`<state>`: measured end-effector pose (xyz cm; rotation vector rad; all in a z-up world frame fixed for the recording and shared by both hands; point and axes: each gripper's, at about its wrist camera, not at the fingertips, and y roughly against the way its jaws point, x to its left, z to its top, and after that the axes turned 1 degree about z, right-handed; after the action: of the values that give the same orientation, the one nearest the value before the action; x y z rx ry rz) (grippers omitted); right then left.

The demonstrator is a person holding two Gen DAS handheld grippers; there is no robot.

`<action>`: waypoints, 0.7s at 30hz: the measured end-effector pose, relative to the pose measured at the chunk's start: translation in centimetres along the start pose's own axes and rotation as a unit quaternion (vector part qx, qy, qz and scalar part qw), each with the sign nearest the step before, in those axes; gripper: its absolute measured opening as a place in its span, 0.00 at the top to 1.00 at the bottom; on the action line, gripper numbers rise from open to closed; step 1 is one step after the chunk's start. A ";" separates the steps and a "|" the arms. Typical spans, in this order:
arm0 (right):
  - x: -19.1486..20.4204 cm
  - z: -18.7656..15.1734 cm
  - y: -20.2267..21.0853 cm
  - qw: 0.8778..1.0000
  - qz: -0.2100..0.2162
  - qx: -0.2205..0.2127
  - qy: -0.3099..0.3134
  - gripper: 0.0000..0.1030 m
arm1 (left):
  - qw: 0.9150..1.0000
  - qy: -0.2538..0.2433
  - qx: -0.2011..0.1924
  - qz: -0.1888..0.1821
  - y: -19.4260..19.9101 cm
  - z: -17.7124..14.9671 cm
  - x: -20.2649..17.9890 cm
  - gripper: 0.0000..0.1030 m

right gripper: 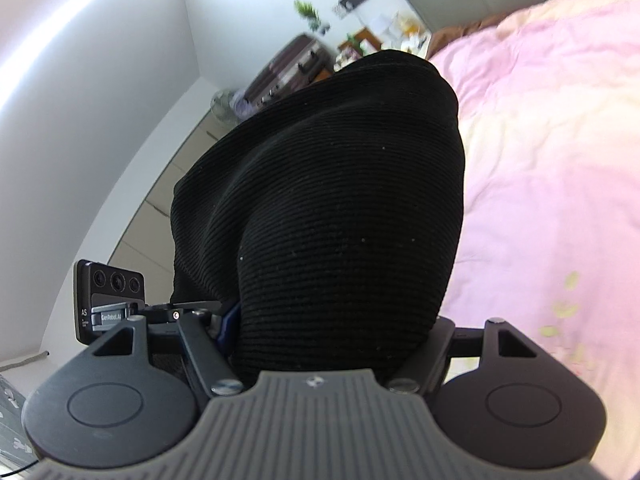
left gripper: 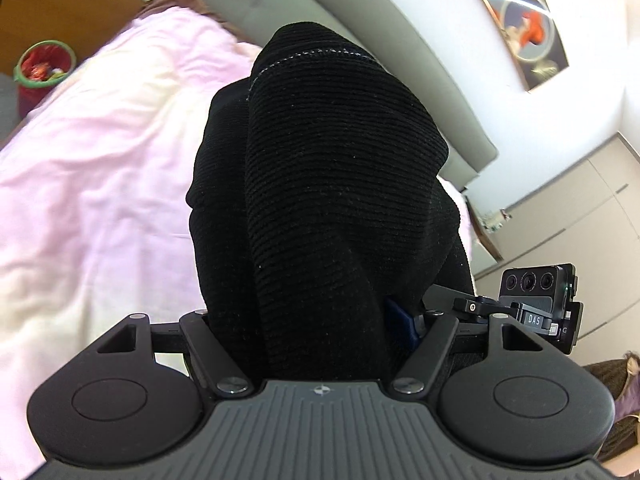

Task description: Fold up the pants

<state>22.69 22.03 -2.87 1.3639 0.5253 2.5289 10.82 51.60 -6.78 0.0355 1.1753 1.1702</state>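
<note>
Your left gripper [left gripper: 316, 328] and right gripper [right gripper: 320, 332] each clamp a bunch of the black ribbed pants [left gripper: 320, 184], which hang lifted over the pink bedsheet [left gripper: 100, 168] and drape over the fingers, blocking most of both views. Left wrist alone shows a red bin [left gripper: 42, 68] and a wall picture [left gripper: 524, 28]; right wrist alone shows a suitcase [right gripper: 288, 72] and a plant [right gripper: 308, 12]. Both grippers tilt downward.

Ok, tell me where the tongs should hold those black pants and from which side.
Keep to the bunched edge: the black pants fill both views, thick ribbed folds draping over the left tongs and right tongs. Come from above the pink bedspread, one tong at each end, so the fabric hangs straight.
</note>
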 end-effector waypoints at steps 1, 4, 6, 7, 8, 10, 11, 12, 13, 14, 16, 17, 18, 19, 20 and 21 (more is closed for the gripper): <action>-0.5 0.0 -1.4 1.000 0.002 0.005 -0.004 0.35 | 1.000 0.003 0.001 0.003 -0.1 0.1 0.9 0.21; -2.7 -0.7 -4.9 1.000 0.005 0.018 -0.021 0.35 | 1.000 0.023 0.008 0.014 -0.3 0.1 3.0 0.21; -4.3 -1.6 -6.5 0.999 0.002 0.025 -0.035 0.35 | 0.999 0.035 0.017 0.021 -1.1 0.1 4.6 0.21; -5.0 -1.7 -7.2 0.999 0.000 0.027 -0.040 0.35 | 0.999 0.039 0.022 0.024 -1.4 0.2 5.6 0.21; -5.9 -3.4 -6.8 0.998 -0.001 0.031 -0.047 0.35 | 0.999 0.040 0.027 0.026 -1.9 0.1 6.1 0.21; -7.3 -4.2 -7.8 0.998 0.001 0.037 -0.058 0.35 | 0.998 0.044 0.036 0.027 -2.6 -0.2 7.2 0.21; -7.9 -4.5 -8.3 0.997 0.002 0.041 -0.062 0.35 | 0.998 0.047 0.041 0.028 -3.2 -0.4 7.8 0.21; -8.5 -4.8 -8.8 0.997 0.002 0.045 -0.066 0.35 | 0.997 0.052 0.047 0.028 -3.5 -0.8 8.7 0.21; -9.2 -5.1 -9.1 0.996 0.001 0.048 -0.070 0.35 | 0.997 0.057 0.051 0.029 -4.1 -1.0 9.4 0.20; -9.8 -5.4 -9.5 0.996 -0.001 0.052 -0.074 0.35 | 0.996 0.061 0.056 0.030 -4.6 -1.2 10.0 0.20; -10.9 -6.3 -10.3 0.994 -0.006 0.059 -0.087 0.35 | 0.995 0.068 0.065 0.035 -5.5 -1.8 11.2 0.20; -11.6 -6.8 -10.9 0.993 -0.008 0.064 -0.094 0.35 | 0.994 0.069 0.069 0.038 -5.9 -2.2 11.7 0.20; -12.2 -7.2 -11.3 0.993 -0.010 0.068 -0.100 0.35 | 0.994 0.067 0.072 0.040 -6.3 -2.5 12.2 0.20; -12.8 -7.6 -11.7 0.991 -0.012 0.073 -0.108 0.34 | 0.995 0.059 0.073 0.042 -6.4 -3.0 12.4 0.19; -13.5 -8.1 -12.0 0.990 -0.013 0.077 -0.116 0.33 | 0.995 0.052 0.073 0.042 -6.4 -3.4 12.6 0.18; -14.2 -8.6 -12.4 0.989 -0.013 0.081 -0.123 0.31 | 0.995 0.048 0.072 0.041 -6.4 -3.8 12.7 0.18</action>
<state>23.47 26.53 -23.06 1.6856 0.7035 2.2932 11.34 55.85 -20.89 0.1396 1.3528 1.1663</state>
